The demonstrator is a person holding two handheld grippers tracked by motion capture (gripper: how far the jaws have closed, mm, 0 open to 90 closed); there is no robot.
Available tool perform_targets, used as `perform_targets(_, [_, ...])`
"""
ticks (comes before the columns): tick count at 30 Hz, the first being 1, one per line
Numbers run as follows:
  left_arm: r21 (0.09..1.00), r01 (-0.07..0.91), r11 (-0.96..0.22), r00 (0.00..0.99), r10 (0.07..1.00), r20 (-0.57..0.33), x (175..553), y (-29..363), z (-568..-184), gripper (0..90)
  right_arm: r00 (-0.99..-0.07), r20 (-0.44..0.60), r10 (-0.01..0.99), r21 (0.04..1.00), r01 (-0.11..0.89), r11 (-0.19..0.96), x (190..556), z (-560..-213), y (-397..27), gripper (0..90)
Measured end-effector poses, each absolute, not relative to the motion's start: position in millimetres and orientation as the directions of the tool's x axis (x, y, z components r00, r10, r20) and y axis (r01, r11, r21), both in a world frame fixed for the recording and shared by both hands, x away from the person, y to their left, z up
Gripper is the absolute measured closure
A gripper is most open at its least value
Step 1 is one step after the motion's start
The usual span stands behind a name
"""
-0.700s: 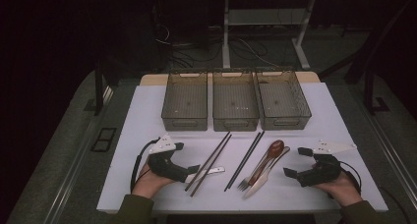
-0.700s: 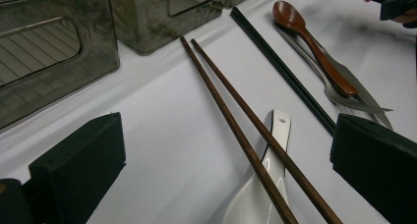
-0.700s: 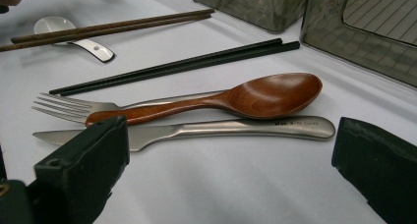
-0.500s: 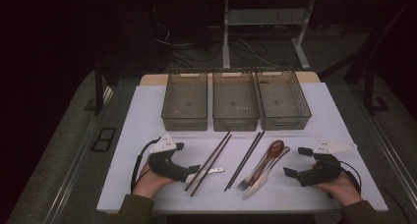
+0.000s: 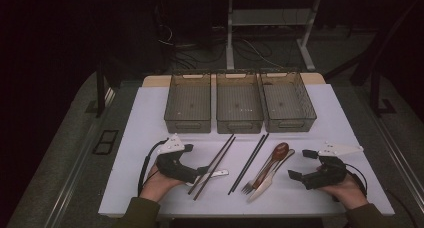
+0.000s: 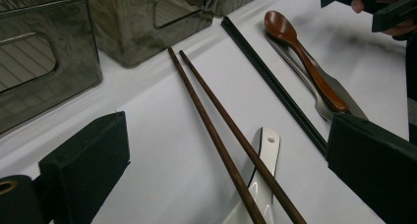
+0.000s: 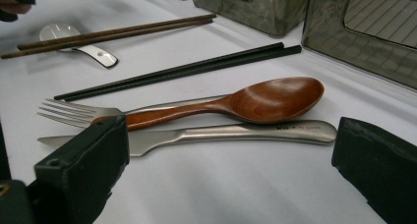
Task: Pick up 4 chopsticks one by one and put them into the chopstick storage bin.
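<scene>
Cutlery lies on a white mat [image 5: 142, 133]. A brown chopstick pair [image 5: 212, 165] rests across a white spoon [image 5: 218, 173]. To its right lie a black chopstick pair [image 5: 248, 163], a wooden spoon [image 5: 273, 157], a fork [image 5: 251, 186] and a steel knife [image 5: 266, 179]. My left gripper [image 5: 196, 159] stands open just left of the brown chopsticks [image 6: 211, 121], its jaws wide with nothing gripped. My right gripper [image 5: 301, 164] stands open right of the wooden spoon [image 7: 255, 101] and knife [image 7: 236, 133], apart from them.
Three see-through bins stand in a row behind the cutlery: left [image 5: 188, 103], middle [image 5: 239, 103], right [image 5: 287, 102]. The mat's front edge runs just behind both hands. Dark floor, cables and table legs lie beyond.
</scene>
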State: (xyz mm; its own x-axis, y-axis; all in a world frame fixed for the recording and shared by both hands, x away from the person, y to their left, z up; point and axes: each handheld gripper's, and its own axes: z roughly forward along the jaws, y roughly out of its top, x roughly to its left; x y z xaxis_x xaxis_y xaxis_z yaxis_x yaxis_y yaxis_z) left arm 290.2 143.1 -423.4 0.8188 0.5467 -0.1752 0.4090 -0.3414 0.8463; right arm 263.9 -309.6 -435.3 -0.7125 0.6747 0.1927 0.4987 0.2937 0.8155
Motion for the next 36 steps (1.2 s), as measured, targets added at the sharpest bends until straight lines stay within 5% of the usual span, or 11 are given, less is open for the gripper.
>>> perform_targets(21, [0.839,0.408,-0.361,0.821,0.546,-0.164,289,122,-415,24.6,-0.719,0.194,0.667,0.818,0.494,0.296,269,-435,-304,0.8])
perform_targets(36, [0.817,0.427,-0.388,0.842,0.5,-0.203,290,101,-412,51.9,-0.724,0.189,0.663,0.812,0.495,0.309,271,-436,-300,0.8])
